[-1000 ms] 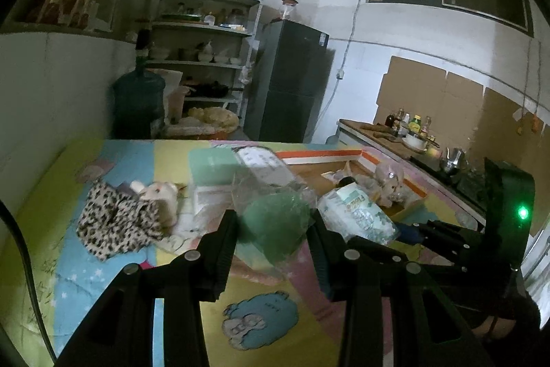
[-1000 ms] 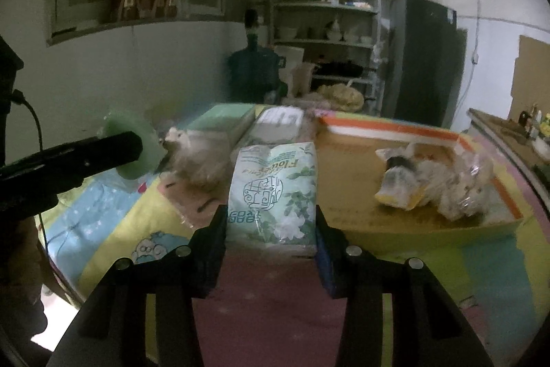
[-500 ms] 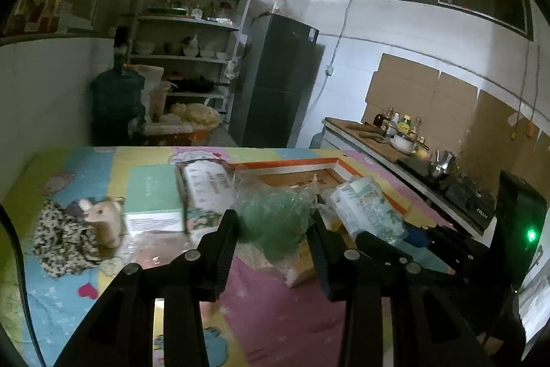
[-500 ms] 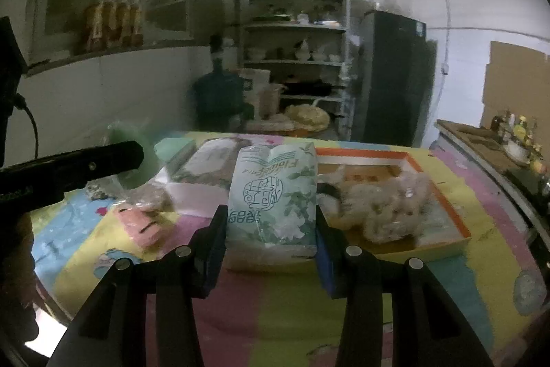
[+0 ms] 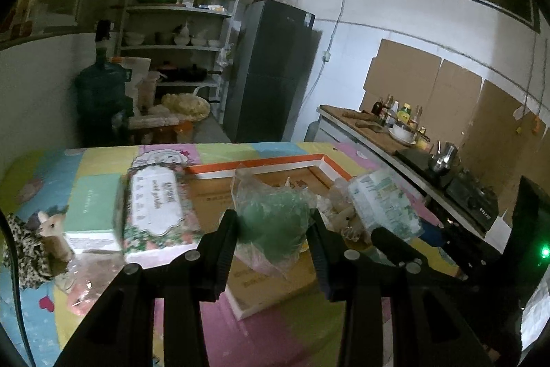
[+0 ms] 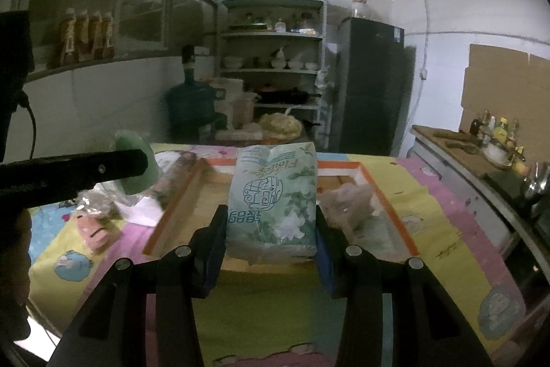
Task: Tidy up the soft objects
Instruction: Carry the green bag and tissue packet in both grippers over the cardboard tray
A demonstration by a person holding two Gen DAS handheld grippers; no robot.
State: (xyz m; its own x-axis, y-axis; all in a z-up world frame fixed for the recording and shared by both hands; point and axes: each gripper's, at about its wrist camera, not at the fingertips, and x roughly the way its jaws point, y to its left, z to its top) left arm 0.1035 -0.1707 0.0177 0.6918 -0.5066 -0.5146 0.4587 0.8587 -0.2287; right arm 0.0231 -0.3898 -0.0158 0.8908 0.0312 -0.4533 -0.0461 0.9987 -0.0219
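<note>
Both claws have swung toward the tray (image 5: 323,160), loads lifted clear above it for dropping in. Left claw (image 5: 273,226) pinches a bagged green toy (image 5: 275,215); right claw (image 6: 271,222) clamps a tissue pack (image 6: 273,195).

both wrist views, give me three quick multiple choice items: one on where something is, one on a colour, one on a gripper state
1. Where does the leopard-print cloth lie?
A. in the cardboard tray
B. on the mat, at the left edge
C. on the shelf

2. What colour is the bagged soft thing in the left gripper?
A. green
B. red
C. black

3. How is the right gripper?
A. open, empty
B. shut on a tissue pack
C. out of view

Answers: 1 B, it lies beside a plush toy outside the tray; 2 A, green shows through clear plastic; 3 B, both fingers press the pack's sides.
</note>
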